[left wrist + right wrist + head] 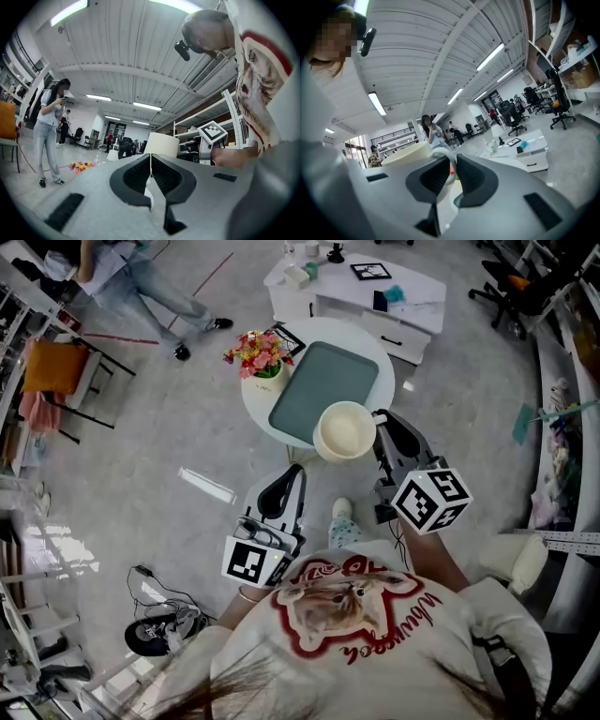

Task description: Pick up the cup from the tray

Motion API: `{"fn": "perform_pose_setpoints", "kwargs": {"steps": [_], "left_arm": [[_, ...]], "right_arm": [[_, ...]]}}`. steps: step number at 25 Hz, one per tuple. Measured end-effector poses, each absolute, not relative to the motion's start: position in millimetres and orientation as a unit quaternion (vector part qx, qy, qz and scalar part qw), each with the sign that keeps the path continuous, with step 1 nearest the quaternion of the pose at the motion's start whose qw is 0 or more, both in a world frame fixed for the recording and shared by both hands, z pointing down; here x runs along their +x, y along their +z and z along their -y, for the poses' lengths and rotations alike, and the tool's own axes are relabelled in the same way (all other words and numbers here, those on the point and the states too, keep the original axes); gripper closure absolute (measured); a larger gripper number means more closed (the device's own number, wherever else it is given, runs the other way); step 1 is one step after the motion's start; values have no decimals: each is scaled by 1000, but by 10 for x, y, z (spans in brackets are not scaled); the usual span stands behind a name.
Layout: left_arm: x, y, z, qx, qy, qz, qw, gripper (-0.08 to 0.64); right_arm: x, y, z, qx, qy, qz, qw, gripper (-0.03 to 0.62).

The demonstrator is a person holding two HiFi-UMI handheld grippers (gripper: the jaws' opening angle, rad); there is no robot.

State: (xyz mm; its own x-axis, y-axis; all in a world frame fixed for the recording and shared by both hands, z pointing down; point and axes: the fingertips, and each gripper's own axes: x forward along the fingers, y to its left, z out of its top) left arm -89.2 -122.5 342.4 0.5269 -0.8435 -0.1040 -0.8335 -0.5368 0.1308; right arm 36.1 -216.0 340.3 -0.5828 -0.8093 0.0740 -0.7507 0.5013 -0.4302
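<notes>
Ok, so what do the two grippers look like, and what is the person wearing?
The left gripper and the right gripper have pale grey bodies with black ribbed jaw pads. Each carries a white cube printed with black square markers. The person wears a white top with a red-edged cat picture and red lettering.

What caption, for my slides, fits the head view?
Right gripper holds the cup by its handle at the tray corner; left gripper shut, empty.

The empty cream cup [345,430] is upright at the near corner of the grey-green tray [326,381], its handle clamped.
</notes>
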Motion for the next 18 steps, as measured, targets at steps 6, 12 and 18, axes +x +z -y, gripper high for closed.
{"fn": "perform_pose_setpoints", "kwargs": {"steps": [6,12,18], "left_arm": [[-1074,3455,426,879,-82,469,35,541],[-1054,3591,-275,891,-83,445,42,541],[-925,3538,-505,897,-84,432,30,541]], "right_arm": [[114,3399,1256,-451,-203,-867,66,541],[121,3479,397,-455,-218,-860,73,541],[270,3473,-10,-469,-211,-855,69,541]]}}
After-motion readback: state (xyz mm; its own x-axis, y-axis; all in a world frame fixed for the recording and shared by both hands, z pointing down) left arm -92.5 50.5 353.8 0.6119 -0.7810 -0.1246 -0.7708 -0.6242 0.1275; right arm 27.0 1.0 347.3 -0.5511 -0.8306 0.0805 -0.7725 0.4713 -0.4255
